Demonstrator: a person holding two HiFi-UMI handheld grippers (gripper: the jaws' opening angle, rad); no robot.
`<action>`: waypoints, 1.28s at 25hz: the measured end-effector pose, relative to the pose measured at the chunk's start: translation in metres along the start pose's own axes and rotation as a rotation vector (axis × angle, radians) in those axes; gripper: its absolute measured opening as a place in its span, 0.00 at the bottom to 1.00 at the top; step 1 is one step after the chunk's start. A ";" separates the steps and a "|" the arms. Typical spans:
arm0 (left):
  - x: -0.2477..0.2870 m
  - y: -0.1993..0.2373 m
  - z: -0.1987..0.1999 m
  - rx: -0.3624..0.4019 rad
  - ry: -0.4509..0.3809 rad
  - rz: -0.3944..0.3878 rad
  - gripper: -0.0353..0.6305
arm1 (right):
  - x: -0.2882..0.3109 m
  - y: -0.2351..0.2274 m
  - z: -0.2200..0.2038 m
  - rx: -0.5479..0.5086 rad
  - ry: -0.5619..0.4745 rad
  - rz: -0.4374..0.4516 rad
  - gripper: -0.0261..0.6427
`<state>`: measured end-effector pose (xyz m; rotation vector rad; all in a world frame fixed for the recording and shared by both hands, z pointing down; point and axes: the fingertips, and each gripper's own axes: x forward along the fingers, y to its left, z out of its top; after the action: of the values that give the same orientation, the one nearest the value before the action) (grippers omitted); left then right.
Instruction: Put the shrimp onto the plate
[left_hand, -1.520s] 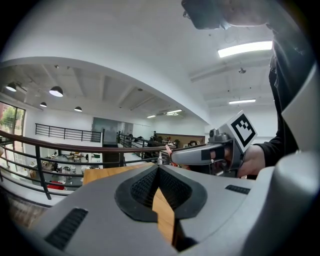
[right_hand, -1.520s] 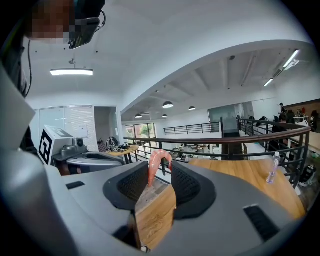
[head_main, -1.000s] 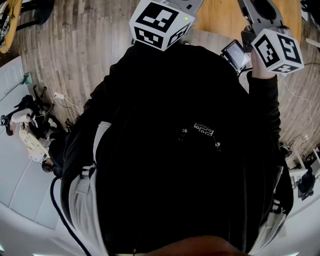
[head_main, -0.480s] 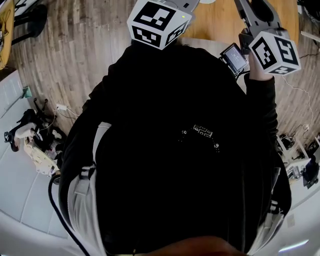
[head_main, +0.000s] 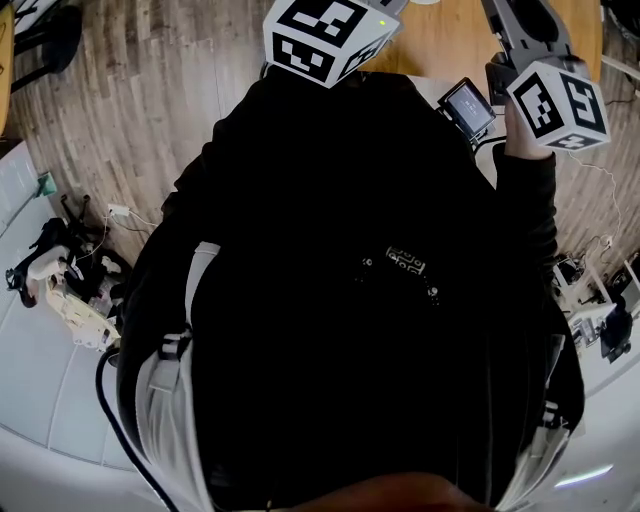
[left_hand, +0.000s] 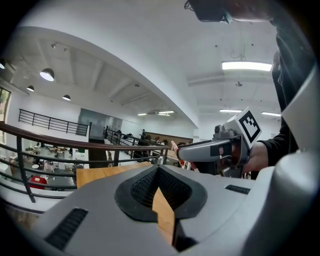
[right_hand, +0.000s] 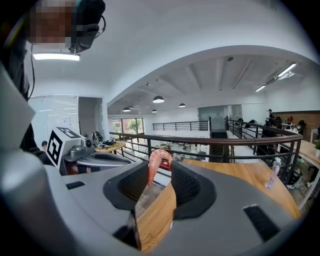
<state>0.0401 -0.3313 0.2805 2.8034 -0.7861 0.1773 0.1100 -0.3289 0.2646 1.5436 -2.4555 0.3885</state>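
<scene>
right gripper view: straight down the right gripper (right_hand: 161, 170), fingers (right_hand: 192, 187) a narrow way apart, and the shrimp (right_hand: 156, 161) is pinched right at the tips.
shrimp: pink-orange and hooked. its lower end is caught between the pads and its bent end pokes up above them. it's up in the air, touching only the fingers, with the table (right_hand: 240, 175) ahead and below.
left gripper (left_hand: 158, 168): its own view shows the fingers drawn together, tips meeting in a point. only a thin wedge of gap opens behind them, with wood showing through. nothing in there, it carries nothing.
side by side: each gripper shows in the other's view. they're near each other at much the same height and not touching. from the left gripper view a sliver of pink peeks out at the right gripper's tip.
head view: black clothing fills most of it. the left cube (head_main: 325, 35) sits at top centre and the right cube (head_main: 558, 105) at upper right. a hand (head_main: 515, 130) is just under the right cube and a small screen (head_main: 467, 105) is just beside it.
table: light wood, across the top edge of the head view, beyond both cubes.
railing (right_hand: 210, 140): dark bars beyond the table's far side.
</scene>
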 end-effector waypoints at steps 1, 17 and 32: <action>-0.001 0.001 -0.002 -0.003 0.005 0.005 0.06 | 0.002 0.001 -0.001 -0.001 0.005 0.008 0.27; 0.000 0.001 -0.018 -0.041 0.043 0.096 0.06 | 0.025 0.005 -0.016 -0.035 0.061 0.151 0.27; 0.036 0.053 -0.053 -0.086 0.108 0.153 0.06 | 0.089 -0.037 -0.060 0.002 0.111 0.208 0.27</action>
<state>0.0402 -0.3799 0.3480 2.6290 -0.9583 0.3096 0.1078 -0.4000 0.3531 1.2347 -2.5351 0.4971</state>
